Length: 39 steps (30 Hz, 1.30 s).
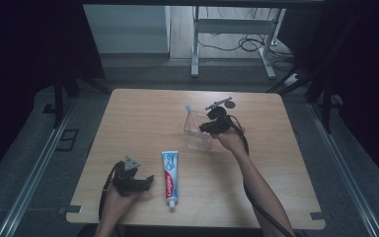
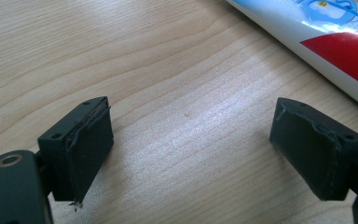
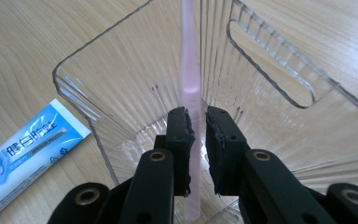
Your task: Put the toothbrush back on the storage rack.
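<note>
You sat at a pale wooden table (image 1: 143,118) with a two-jaw gripper in each hand, and the clear plastic holder (image 1: 198,133) standing a little beyond the table's middle served as the landmark for everything else. Your right gripper (image 1: 211,127) was at the holder's right-hand rim, its jaws reaching down inside. In the right gripper view, the right gripper (image 3: 196,140) had its two black jaws drawn close together around the thin pink handle of a toothbrush (image 3: 189,79); the left pad lay against the handle, while a narrow sliver of space seemed to remain on the other side, so you appeared to have it pinched lightly. The toothbrush (image 1: 191,116) stood nearly upright inside the holder (image 3: 270,84), leaning a little, with its pale tip poking above the holder's far-left corner. A blue, white and red toothpaste tube (image 1: 170,177) lay flat on the table on your side of the holder and slightly to its left, cap end pointing towards you. Your left gripper (image 1: 148,181) rested low near the table's front edge, well apart from the holder and just left of the tube. In the left gripper view, the left gripper (image 2: 191,140) had its jaws spread wide over bare wood with nothing between them, the toothpaste tube (image 2: 326,42) just beyond the right jaw.
</note>
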Each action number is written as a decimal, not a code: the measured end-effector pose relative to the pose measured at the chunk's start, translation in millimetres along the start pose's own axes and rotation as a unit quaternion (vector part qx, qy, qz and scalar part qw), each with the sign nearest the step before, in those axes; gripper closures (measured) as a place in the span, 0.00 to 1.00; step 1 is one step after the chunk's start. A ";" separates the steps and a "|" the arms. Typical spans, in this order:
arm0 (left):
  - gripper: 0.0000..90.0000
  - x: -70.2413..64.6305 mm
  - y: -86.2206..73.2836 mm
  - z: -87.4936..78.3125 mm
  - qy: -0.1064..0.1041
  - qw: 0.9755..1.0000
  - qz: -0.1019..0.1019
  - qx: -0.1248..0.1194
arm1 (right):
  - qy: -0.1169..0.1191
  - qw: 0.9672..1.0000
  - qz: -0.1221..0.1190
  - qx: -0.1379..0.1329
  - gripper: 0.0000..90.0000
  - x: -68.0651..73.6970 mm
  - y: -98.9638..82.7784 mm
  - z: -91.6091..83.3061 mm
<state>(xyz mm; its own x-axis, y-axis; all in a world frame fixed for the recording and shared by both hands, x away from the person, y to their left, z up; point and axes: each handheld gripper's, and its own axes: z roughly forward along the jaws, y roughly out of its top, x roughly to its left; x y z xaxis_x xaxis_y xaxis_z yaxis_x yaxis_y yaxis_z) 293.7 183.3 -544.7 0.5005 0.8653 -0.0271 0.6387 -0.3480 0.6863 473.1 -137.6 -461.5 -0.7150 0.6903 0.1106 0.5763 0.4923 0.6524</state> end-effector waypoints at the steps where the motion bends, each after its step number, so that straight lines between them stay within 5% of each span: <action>1: 0.15 0.0 0.0 0.0 0.000 1.000 0.000 0.000 | -0.003 1.000 -0.001 0.002 0.87 0.2 0.7 0.0; 17: 0.15 0.0 0.0 0.0 0.000 1.000 0.000 0.000 | 0.002 1.000 -0.015 -0.016 0.65 8.4 2.2 -4.5; 39: 0.15 -0.2 -0.1 0.1 0.000 1.000 0.000 -0.001 | 0.006 0.998 -0.029 -0.063 0.31 15.1 -7.2 -37.2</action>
<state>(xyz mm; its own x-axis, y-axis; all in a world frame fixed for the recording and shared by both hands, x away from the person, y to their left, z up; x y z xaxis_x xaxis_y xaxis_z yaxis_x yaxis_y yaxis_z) 293.6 183.1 -544.8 0.4999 0.8656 -0.0276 0.6379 -0.3465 0.6877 443.4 -150.4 -436.6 -0.7513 0.6553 0.0781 0.4793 0.4604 0.7472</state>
